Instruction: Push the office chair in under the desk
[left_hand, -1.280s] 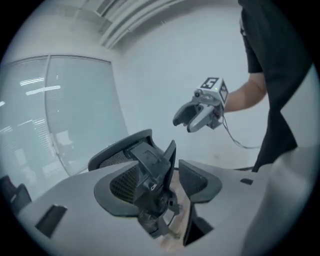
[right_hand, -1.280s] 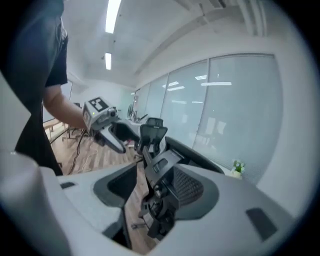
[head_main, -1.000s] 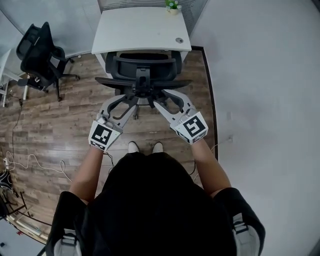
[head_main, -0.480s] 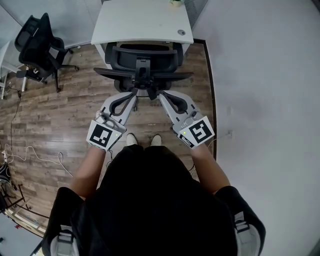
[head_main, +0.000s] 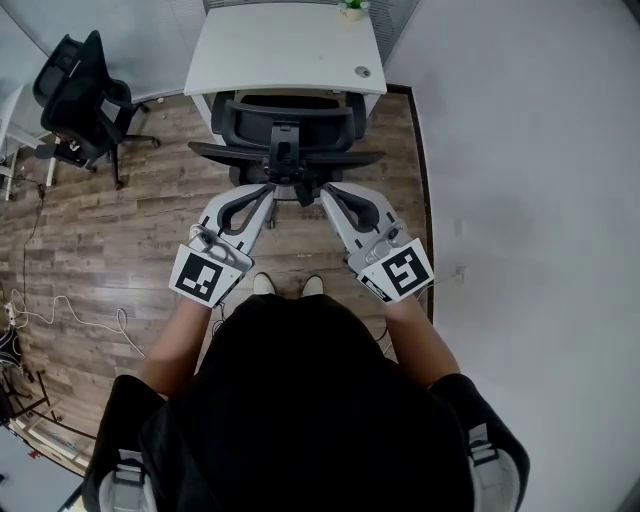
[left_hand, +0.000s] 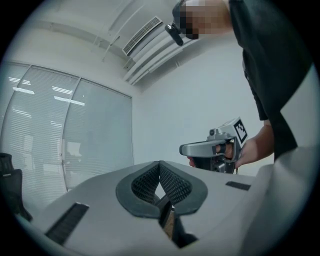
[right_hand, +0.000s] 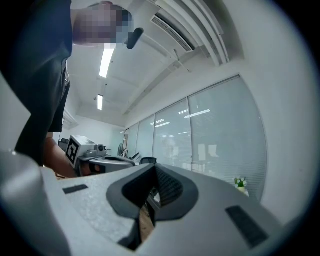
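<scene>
The black office chair (head_main: 285, 125) stands with its seat partly under the white desk (head_main: 280, 45), its back and headrest facing me. Both grippers point at the rear of the chair back. My left gripper (head_main: 266, 190) is shut, its tip just left of the chair's centre spine. My right gripper (head_main: 324, 190) is shut too, just right of the spine. Whether the tips touch the chair I cannot tell. In the left gripper view the pads (left_hand: 172, 182) meet at the tip with nothing held. The right gripper view shows the same closed pads (right_hand: 167, 187).
A second black chair (head_main: 80, 100) stands at the far left on the wood floor. A small plant (head_main: 350, 8) sits at the desk's back edge. A white wall (head_main: 520, 150) runs close along the right. Cables (head_main: 60, 320) lie on the floor at left.
Both grippers' jaws were spread a second ago and are closed now. The hands have spread slightly apart behind the chair back. The chair looks unmoved against the desk.
</scene>
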